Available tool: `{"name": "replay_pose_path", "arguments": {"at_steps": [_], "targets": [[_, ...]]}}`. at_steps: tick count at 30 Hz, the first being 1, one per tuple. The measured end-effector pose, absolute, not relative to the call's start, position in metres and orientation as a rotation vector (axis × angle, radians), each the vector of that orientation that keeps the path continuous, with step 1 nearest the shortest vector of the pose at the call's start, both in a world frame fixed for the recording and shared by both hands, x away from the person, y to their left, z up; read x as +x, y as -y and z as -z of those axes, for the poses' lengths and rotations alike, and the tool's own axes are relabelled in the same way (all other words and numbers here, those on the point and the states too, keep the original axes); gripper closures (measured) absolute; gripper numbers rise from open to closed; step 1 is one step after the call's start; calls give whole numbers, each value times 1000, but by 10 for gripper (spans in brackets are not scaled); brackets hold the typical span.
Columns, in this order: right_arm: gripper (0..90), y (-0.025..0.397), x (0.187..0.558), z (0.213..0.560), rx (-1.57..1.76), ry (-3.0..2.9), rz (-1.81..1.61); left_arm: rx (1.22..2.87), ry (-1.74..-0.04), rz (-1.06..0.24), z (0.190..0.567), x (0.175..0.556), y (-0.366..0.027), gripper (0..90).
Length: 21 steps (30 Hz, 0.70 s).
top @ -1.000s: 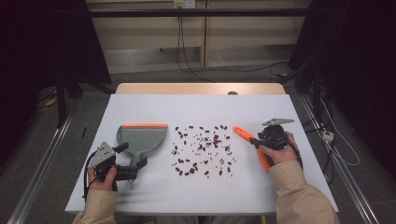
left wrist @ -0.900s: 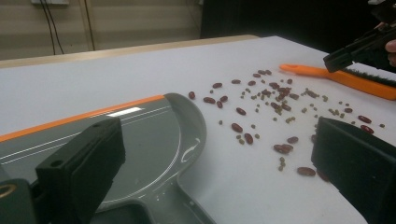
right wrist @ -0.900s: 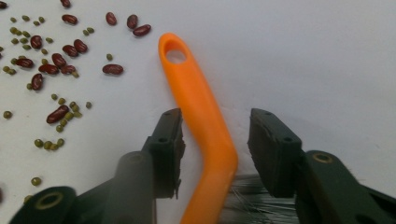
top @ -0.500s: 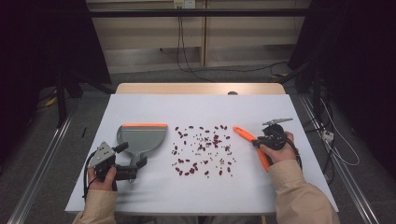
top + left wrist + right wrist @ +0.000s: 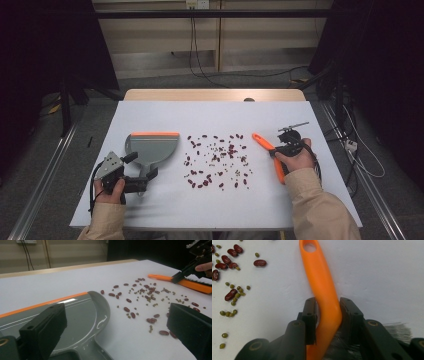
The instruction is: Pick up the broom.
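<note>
So the right hand-held gripper [image 5: 328, 312] has its two black jaws pinching the neck of the orange brush [image 5: 322, 285], right where the handle meets the bristles. The brush lies flat on the white surface [image 5: 215, 115], handle end with the hanging hole pointing away toward the beans [image 5: 217, 160]. From above, the brush sits just right of the bean scatter, angled, with the person's right hand wrapped around the gripper.

Beans are a mix of dark red kidney ones and tiny green ones, spread loosely across the middle of the surface, between the brush and the dustpan [image 5: 152, 147].

The left hand-held gripper [image 5: 142, 166] is spread wide, jaws well apart on either side of the dustpan's handle, not closed on it. The grey dustpan with its orange lip lies flat left of the beans, its lip on the far side.
</note>
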State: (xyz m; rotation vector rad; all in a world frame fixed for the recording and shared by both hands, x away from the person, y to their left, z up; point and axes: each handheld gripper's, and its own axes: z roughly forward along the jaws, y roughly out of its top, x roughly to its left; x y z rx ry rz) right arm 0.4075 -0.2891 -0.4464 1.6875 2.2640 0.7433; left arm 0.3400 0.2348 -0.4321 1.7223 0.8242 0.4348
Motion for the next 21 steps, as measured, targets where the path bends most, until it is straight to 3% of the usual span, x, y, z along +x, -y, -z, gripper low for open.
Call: {"name": "replay_pose_path", "arguments": {"at_steps": [7,21], "targets": [[730,300,407,439,1717,-2223,-842,1713,-832,-435,432,340,-236,25],[724,296,413,442,1658,-2243,-846,1732,-826,-437,432,340,-233,25]]}}
